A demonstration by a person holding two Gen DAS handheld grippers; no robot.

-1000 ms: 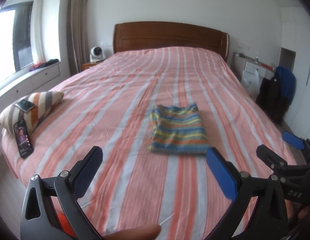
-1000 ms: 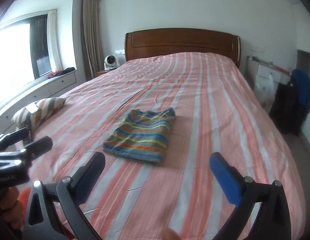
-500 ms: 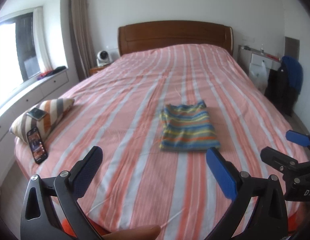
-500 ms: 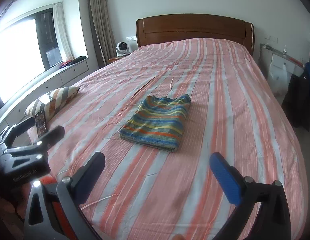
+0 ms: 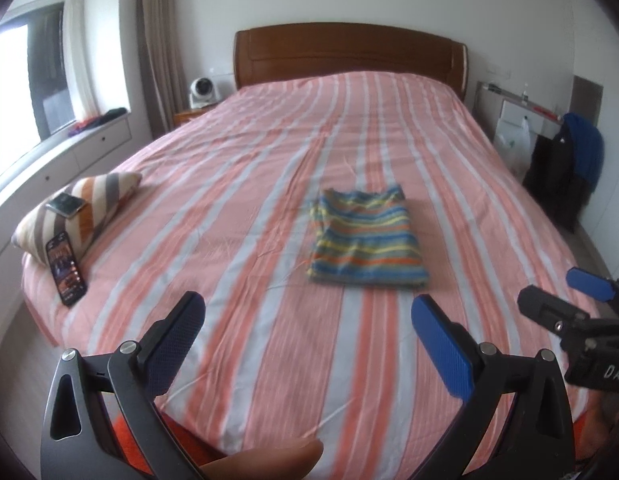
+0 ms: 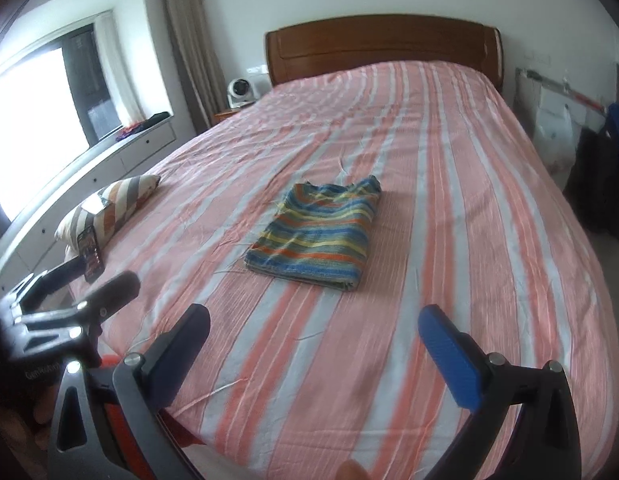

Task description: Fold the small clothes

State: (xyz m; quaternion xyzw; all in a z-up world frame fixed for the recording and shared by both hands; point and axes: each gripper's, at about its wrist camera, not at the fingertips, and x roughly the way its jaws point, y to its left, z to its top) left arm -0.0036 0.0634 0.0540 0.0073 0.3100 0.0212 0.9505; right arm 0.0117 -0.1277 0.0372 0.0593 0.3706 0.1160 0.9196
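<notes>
From the left wrist view, the left gripper (image 5: 305, 330) hangs above the near end of the bed (image 5: 237, 168) with its jaws spread wide and nothing between them. The striped garment (image 5: 365, 240) lies flat in a tidy rectangle near the middle of the pink-striped bedspread, well ahead of the fingers. At the right edge the right gripper (image 5: 569, 292) pokes in, apart from the cloth. A striped pillow (image 5: 81, 208) sits at the left edge of the bed, with one phone (image 5: 65, 266) leaning against it and another lying on top.

From the right wrist view, the right gripper (image 6: 313, 344) is likewise released and empty, with the garment (image 6: 321, 232) ahead and a little left of centre.

The fold looks finished (or close to it). The risk, as I judge it, is a careless re-grasp: pinching only the top layer would peel the stack open, and dragging it would bunch the bedspread beneath
</notes>
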